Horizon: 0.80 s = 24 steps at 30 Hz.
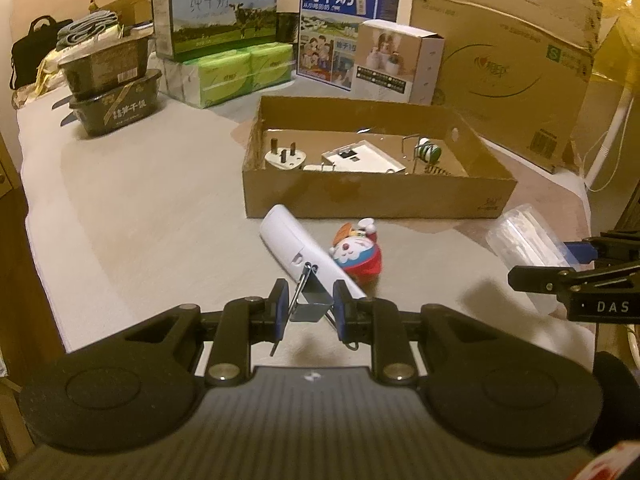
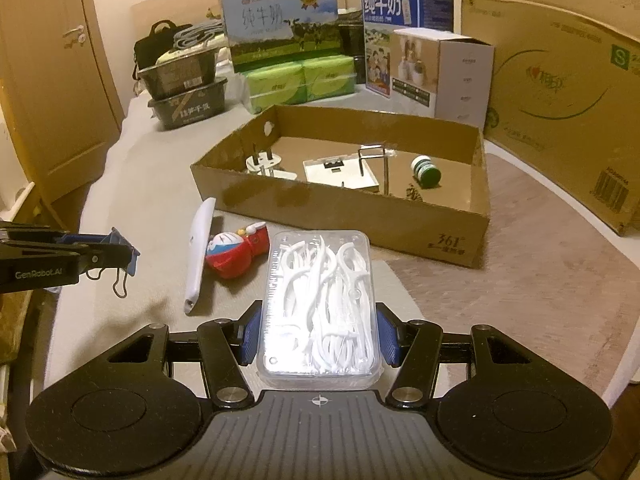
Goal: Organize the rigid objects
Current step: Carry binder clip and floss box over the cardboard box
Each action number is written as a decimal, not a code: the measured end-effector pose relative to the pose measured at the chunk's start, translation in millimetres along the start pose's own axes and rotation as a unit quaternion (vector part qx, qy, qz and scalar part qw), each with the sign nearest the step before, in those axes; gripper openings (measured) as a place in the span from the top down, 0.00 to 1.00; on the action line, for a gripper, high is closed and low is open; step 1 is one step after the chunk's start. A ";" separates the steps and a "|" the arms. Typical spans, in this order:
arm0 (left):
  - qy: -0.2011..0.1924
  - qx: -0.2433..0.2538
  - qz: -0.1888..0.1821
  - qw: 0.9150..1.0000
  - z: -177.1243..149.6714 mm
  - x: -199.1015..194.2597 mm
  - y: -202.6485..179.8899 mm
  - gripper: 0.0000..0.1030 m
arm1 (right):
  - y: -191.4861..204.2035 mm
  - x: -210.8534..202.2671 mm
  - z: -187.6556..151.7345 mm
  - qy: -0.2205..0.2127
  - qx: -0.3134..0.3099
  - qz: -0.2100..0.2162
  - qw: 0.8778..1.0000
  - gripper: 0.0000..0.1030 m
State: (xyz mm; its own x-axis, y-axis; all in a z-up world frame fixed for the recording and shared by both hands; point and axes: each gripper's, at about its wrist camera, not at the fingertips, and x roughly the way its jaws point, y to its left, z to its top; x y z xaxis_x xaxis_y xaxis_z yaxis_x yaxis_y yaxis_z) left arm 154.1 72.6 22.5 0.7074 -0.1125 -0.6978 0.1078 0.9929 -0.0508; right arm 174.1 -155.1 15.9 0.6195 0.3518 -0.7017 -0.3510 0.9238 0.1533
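Observation:
My left gripper (image 1: 310, 302) is shut on a small metal binder clip (image 1: 312, 312), held above the table; its wire handles stick out. My right gripper (image 2: 319, 332) is shut on a clear plastic box of white floss picks (image 2: 320, 280), also lifted off the table. In the left wrist view the box (image 1: 524, 240) and the right gripper (image 1: 576, 276) show at the right edge. On the table below lie a white tube-shaped case (image 1: 296, 252) and a red and blue cat figurine (image 1: 356, 252). Behind them stands a low cardboard tray (image 1: 376, 196).
The tray (image 2: 360, 220) holds a white plug (image 2: 262, 166), a flat white square device (image 2: 340, 172), a green-white roll (image 2: 426, 170) and a wire piece. Milk cartons (image 1: 216, 12), tissue packs (image 1: 240, 72), black food tubs (image 1: 112, 84) and a big cardboard box (image 1: 508, 60) line the back.

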 end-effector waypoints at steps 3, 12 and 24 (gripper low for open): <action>-0.003 0.003 -0.002 1.000 2.0 -4.5 -4.4 0.80 | -1.6 -6.6 0.0 -0.005 0.001 -0.001 1.000 0.45; -0.011 0.015 -0.010 1.000 9.1 -10.5 -18.0 0.80 | -8.9 -20.7 1.9 -0.012 0.007 -0.010 1.000 0.45; -0.019 0.040 -0.025 0.999 36.1 6.7 -34.5 0.80 | -23.3 -23.3 26.2 -0.027 0.006 -0.025 0.999 0.45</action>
State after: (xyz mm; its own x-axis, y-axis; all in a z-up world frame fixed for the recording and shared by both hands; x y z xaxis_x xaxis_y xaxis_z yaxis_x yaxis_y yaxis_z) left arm 180.3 36.1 45.4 0.7250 -0.1643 -0.6688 0.1978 0.9799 -0.0263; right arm 186.2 -180.9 46.9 0.6728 0.3124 -0.6706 -0.3107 0.9420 0.1272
